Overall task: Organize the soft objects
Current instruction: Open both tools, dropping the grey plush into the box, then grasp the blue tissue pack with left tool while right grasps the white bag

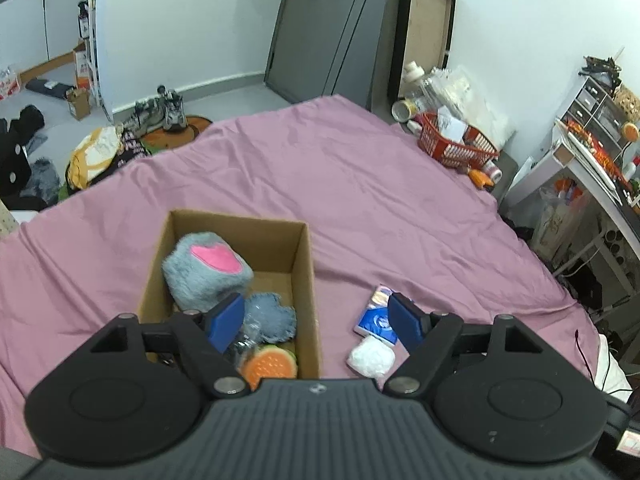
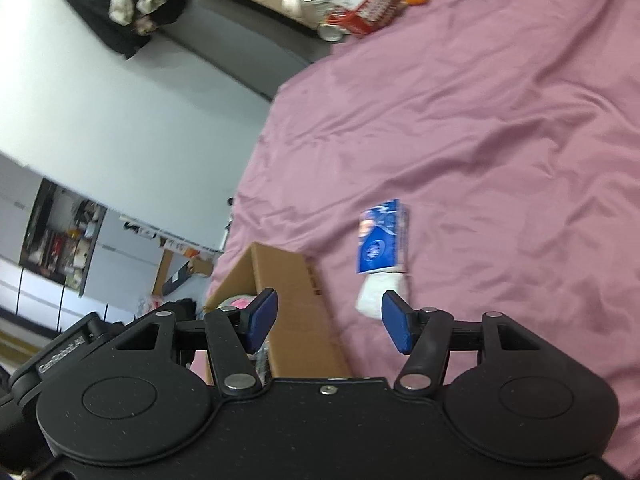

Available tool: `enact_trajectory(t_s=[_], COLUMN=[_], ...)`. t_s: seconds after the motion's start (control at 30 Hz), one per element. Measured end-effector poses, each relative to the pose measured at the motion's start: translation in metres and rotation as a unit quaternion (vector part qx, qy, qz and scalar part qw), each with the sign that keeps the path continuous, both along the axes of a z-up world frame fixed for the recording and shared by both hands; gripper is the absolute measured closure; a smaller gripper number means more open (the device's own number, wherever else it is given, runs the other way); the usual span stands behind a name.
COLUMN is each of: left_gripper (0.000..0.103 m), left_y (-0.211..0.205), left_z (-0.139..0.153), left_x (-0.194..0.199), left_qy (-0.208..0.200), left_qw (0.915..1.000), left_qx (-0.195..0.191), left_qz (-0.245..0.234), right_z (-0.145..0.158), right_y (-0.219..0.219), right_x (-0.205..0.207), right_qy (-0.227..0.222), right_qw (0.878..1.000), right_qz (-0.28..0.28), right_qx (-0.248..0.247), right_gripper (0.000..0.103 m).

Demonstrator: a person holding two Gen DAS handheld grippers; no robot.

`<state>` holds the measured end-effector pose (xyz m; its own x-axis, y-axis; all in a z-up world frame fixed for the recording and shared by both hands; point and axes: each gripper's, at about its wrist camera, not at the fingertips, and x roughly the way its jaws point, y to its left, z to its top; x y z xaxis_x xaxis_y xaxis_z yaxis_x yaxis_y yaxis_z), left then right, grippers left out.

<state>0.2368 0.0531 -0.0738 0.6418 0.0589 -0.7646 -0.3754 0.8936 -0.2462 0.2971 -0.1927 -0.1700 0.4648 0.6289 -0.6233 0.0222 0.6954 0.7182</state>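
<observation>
Sorting underway: cardboard box (image 1: 304, 280) already holds plush items, apparently as the collection bin. Left gripper (image 1: 316, 320) and right gripper (image 2: 330, 326) both gape, empty; tissue pack (image 2: 382, 240) remains outside on bedsheet (image 1: 360, 168).

Left gripper (image 1: 316, 318): matte black housing, ribbed top, two round side discs, silver pivot screws, blue pads (image 1: 226, 322) on black linkage fingers. Right gripper (image 2: 328, 320): same build, smooth top, white lettering on left bracket.

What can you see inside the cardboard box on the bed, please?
Inside the cardboard box lie a grey plush with a pink patch, a blue-grey fuzzy item and an orange sponge-like piece. The left gripper hides the box's near corner.
</observation>
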Motion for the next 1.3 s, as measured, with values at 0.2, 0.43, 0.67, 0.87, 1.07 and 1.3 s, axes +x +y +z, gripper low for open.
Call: enact_trajectory(t_s=[0.2, 0.43, 0.67, 0.87, 1.07, 1.3], left_gripper=[0.026, 0.031, 0.05, 0.061, 0.065, 0.065], left_y=[-0.018, -0.033, -0.038, -0.035, -0.036, -0.034], left_z=[-0.013, -0.027, -0.042, -0.061, -0.077, -0.092], left_x=[0.014, 0.03, 0.051, 0.068, 0.083, 0.099], left_qy=[0.02, 0.022, 0.041, 0.068, 0.085, 0.101], left_qw=[0.9995, 0.9986, 0.9968, 0.9947, 0.9923, 0.9895], left_qx=[-0.014, -0.021, -0.03, -0.034, -0.038, -0.049], left_qz=[-0.018, -0.043, -0.061, -0.07, -0.082, -0.091], right_z=[-0.021, -0.034, -0.056, -0.069, -0.085, -0.101], right_y=[-0.008, -0.012, -0.006, -0.001, 0.011, 0.023], right_x=[0.006, 0.013, 0.021, 0.032, 0.041, 0.048], right_qy=[0.034, 0.053, 0.083, 0.097, 0.117, 0.133], right_qw=[0.999, 0.998, 0.995, 0.994, 0.992, 0.99], right_qz=[-0.018, -0.037, -0.043, -0.048, -0.041, -0.037], right_qx=[0.017, 0.025, 0.025, 0.022, 0.018, 0.012], right_gripper=[0.045, 0.046, 0.054, 0.058, 0.062, 0.062])
